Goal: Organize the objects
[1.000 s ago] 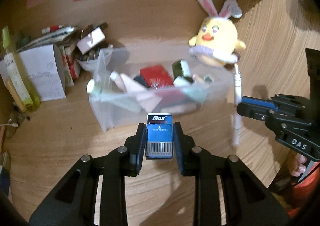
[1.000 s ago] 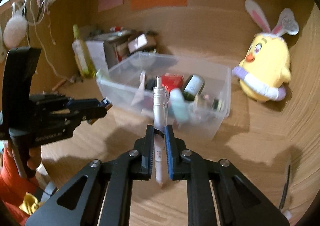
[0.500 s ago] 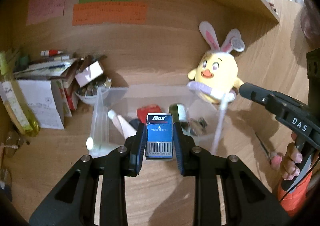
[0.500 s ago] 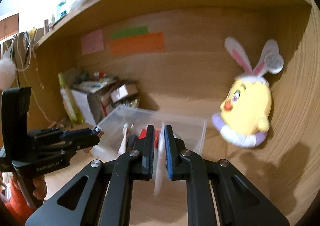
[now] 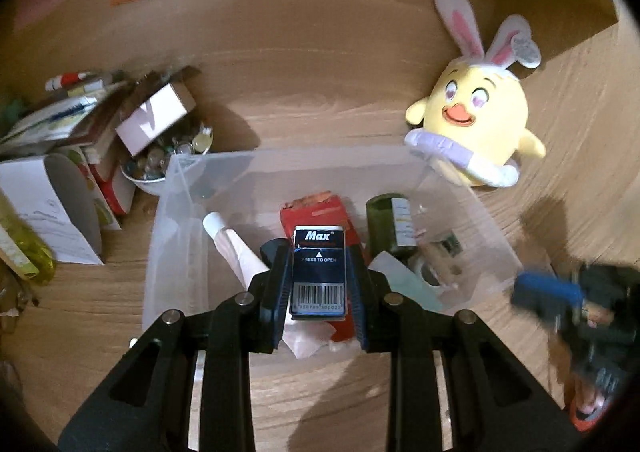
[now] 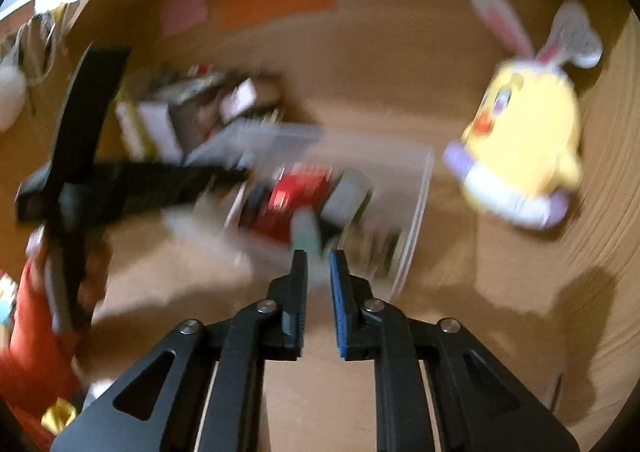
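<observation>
The clear bin (image 5: pixel 188 188) holds a red box (image 5: pixel 320 208), green bottle (image 5: pixel 386 224) and white tube (image 5: pixel 234 248). Above it, the left hand-held gripper (image 5: pixel 319 284) clamps a dark-blue, barcoded Max staple box (image 5: pixel 319 272). The right hand-held gripper (image 6: pixel 319 272) stands narrowly parted, empty.

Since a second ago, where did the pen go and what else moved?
The right gripper held a white pen a second ago; now nothing shows between its fingers, which stand a little apart. Where the pen went cannot be seen, as that view is blurred. The left gripper has moved over the clear plastic bin. It still clamps the Max staples box, and the yellow bunny-eared chick plush stays beside the bin.
</observation>
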The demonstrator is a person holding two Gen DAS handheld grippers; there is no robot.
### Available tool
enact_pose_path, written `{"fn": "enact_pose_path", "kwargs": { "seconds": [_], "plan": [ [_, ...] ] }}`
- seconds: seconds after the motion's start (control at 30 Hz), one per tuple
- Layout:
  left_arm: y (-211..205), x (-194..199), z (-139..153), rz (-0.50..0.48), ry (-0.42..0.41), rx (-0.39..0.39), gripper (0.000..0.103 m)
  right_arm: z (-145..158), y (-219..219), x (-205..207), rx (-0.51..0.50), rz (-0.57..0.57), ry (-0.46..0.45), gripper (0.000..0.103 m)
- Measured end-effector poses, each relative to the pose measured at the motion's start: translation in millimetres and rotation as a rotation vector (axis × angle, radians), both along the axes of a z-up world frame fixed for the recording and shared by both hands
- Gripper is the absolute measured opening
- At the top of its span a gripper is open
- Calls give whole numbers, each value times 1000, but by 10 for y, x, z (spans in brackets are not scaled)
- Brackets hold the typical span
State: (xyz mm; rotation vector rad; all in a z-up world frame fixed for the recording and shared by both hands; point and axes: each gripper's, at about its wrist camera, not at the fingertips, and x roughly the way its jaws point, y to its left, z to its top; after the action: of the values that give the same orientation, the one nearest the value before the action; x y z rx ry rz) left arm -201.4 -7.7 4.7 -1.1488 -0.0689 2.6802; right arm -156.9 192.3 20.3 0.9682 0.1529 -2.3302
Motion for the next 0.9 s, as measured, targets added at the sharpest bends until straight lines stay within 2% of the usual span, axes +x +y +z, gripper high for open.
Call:
{"fn": "enact_pose_path", "kwargs": {
  "seconds": [0.17,0.33,0.43,0.63,0.73,0.83,0.87,0.9],
  "plan": [
    [-16,-68,-56,-5,-26,27,28,-272,78,244,21,49,-87,22],
    [31,20,4,-7,1,21,51,-461,21,543,64,105,-126,29],
    [72,137,96,-9,37,5,55,-481,-79,653,92,134,-118,31],
    [108,550,287,-13,129,-21,76,-566,-207,805,159,155,-102,31],
    [43,740,313,-19,152,-23,82,-628,-219,833,188,142,-110,31],
    [-6,892,285,-20,157,-30,87,-650,-230,880,212,121,-77,31],
    [-16,927,273,-18,157,-33,88,-651,-239,889,218,117,-70,30],
    [-33,970,251,-14,158,-39,89,-654,-247,893,215,114,-62,25]
  ]
}}
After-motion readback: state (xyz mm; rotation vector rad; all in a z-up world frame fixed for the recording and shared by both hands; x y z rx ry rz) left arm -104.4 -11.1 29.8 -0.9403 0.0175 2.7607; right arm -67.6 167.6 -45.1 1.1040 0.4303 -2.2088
